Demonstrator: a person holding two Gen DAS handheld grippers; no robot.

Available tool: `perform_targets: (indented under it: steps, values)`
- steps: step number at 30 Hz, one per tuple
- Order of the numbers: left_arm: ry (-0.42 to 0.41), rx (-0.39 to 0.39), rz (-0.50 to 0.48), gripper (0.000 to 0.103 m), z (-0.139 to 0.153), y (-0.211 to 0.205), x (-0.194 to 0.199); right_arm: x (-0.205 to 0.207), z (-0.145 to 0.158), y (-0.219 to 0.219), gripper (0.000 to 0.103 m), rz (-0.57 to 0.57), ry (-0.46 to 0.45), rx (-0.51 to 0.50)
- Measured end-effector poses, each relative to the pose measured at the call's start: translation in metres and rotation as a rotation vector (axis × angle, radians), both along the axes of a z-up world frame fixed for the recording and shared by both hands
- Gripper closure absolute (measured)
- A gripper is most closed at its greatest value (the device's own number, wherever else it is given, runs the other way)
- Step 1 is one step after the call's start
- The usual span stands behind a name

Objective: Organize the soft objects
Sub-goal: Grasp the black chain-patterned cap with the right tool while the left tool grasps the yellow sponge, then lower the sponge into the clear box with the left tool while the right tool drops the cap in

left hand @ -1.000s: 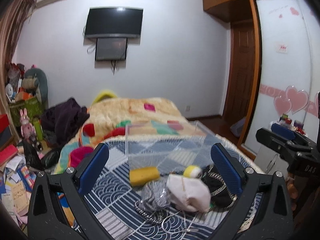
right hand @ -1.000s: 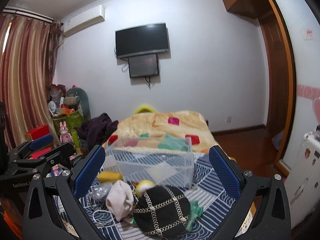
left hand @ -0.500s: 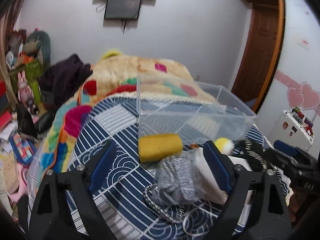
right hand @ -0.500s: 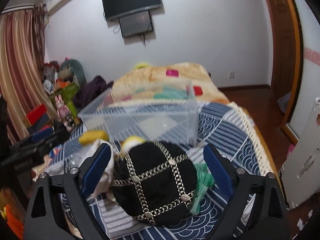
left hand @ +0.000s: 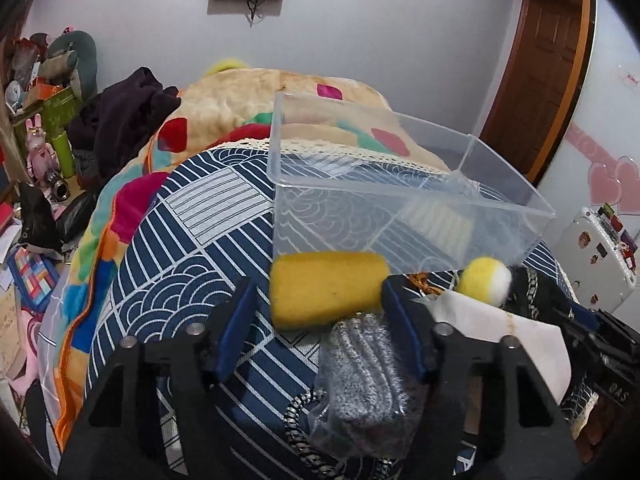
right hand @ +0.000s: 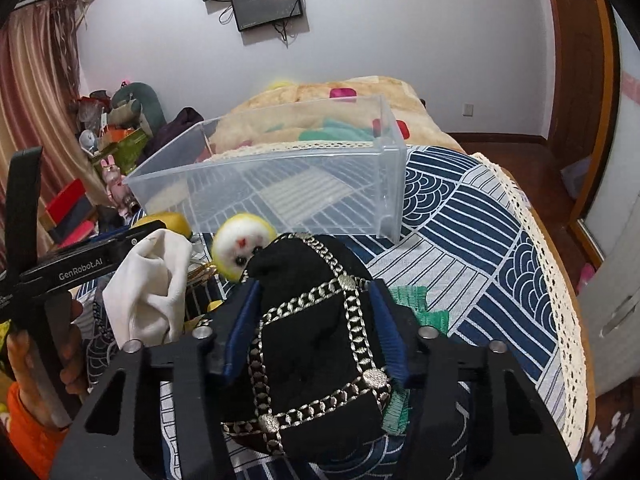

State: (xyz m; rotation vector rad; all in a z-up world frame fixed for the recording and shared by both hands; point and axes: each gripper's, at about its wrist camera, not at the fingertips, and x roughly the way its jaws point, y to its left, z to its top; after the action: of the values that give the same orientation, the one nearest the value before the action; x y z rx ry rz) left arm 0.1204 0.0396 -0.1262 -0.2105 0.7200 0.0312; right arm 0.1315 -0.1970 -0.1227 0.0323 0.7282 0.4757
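Observation:
A clear plastic bin stands empty on the blue patterned bedspread. In front of it lie a yellow sponge, a grey knitted piece, a white cloth, a small yellow plush ball and a black cap with silver chain trim. My left gripper is partly closed around the near end of the sponge, fingers close beside it. My right gripper has closed against both sides of the black cap. A green fabric piece lies under the cap.
A fleece blanket covers the bed beyond the bin. Dark clothes and cluttered toys and boxes lie left of the bed. The lace bed edge drops to a wooden floor on the right; a door stands beyond.
Both grippers moved down and forward toward the bed and narrowed. The left came around the yellow sponge; the right closed onto the black cap.

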Motion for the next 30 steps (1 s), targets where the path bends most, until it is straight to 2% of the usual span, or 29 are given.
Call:
perform_targets:
  steps: [3, 7, 15, 20, 25, 30]
  values:
    - [-0.013, 0.011, 0.008, 0.051, 0.000, -0.002, -0.005, -0.003, 0.004, -0.007, 0.073, -0.005, -0.011, 0.022]
    - [-0.032, 0.021, 0.017, 0.054, 0.004, -0.002, -0.017, -0.001, 0.012, -0.010, 0.080, -0.018, -0.034, 0.052]
    - [-0.126, -0.001, 0.005, 0.054, 0.037, 0.004, -0.037, -0.017, 0.050, -0.021, 0.081, -0.033, -0.144, 0.135]
    - [-0.187, 0.004, -0.017, 0.054, 0.062, 0.003, -0.042, -0.019, 0.079, -0.019, 0.081, -0.048, -0.237, 0.133]
    - [-0.235, 0.038, -0.029, 0.054, 0.088, 0.001, -0.032, -0.006, 0.103, -0.011, 0.081, -0.061, -0.316, 0.124]
    - [-0.249, 0.061, -0.031, 0.054, 0.104, -0.001, -0.010, 0.015, 0.113, 0.004, 0.081, -0.071, -0.356, 0.107]
